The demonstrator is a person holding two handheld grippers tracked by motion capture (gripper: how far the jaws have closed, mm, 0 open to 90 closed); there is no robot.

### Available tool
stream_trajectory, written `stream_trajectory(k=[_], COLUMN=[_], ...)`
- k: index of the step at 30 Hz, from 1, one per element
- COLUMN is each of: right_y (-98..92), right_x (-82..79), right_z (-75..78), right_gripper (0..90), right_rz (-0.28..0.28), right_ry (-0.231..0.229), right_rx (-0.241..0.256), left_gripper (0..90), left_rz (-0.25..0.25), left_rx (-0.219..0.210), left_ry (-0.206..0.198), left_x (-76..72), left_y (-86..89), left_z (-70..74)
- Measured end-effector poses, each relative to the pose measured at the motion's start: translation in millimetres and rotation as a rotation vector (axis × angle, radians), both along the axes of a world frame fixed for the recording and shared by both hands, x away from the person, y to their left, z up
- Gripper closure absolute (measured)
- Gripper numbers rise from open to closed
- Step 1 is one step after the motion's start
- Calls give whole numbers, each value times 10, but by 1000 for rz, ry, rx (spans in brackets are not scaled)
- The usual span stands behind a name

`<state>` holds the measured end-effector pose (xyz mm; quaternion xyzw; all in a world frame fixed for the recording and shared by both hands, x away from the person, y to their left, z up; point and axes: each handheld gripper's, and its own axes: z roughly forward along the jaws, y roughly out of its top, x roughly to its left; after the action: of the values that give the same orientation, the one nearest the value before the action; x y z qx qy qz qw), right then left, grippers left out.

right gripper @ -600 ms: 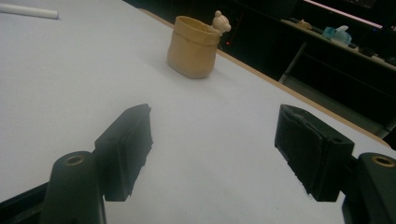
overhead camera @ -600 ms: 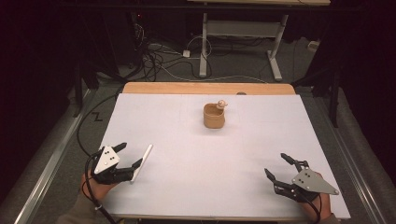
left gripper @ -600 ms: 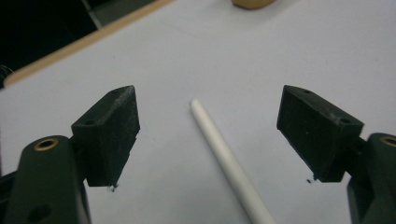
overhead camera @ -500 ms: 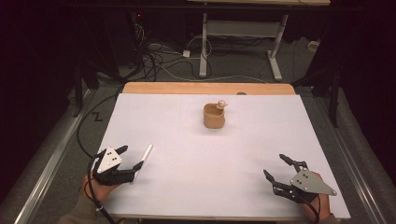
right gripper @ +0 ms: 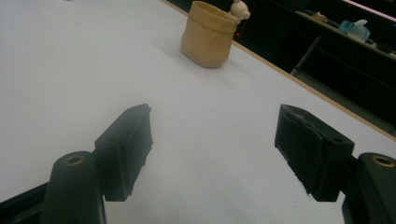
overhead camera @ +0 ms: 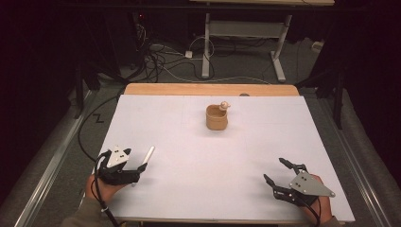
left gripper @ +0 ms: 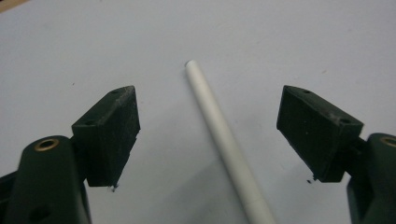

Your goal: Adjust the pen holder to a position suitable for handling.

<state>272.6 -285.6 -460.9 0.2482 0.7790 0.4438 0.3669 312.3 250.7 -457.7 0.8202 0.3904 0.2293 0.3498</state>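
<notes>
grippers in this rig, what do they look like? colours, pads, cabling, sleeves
Both are black two-jaw units. The left gripper and right gripper each carry a grey three-cornered plate on top and trail a black cable. Their pads are blocky, dark and scuffed, with brass-coloured pivot bushings behind. A greyish sleeve shows at the left wrist.

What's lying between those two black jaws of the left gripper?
A thin white stick lies on the white table between the open jaws, untouched, seen in the left gripper view.

The white stick [left gripper: 224,140] runs off the bottom edge of the left gripper view, so its near end is cut off. In the high view its near end is hidden behind the left gripper [overhead camera: 137,166]. The small figure [overhead camera: 224,105] on the tan cup's [overhead camera: 216,118] far rim is too small to identify.
</notes>
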Motion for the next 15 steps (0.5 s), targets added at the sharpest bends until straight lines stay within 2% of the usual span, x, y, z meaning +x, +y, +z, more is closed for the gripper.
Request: stream_trajectory(k=[2, 7, 9, 12, 15], right_y=[7, 39, 42, 44, 50], right_x=[0, -3, -2, 5, 5], right_z=[-3, -17, -25, -35, -45], right_gripper=[275, 275, 275, 275, 275], right_rz=[1, 12, 12, 13, 16], right_ry=[1, 7, 12, 16, 19], right_rx=[-6, -14, -15, -21, -30], left_gripper=[206, 226, 265, 286, 335], left_rz=[26, 36, 16, 1, 6], left_rx=[3, 12, 7, 23, 35], left_ry=[52, 147, 192, 239, 283], left_x=[55, 178, 237, 335, 443], left_y=[-22, -100, -135, -235, -299], left_z=[25, 110, 145, 186, 202])
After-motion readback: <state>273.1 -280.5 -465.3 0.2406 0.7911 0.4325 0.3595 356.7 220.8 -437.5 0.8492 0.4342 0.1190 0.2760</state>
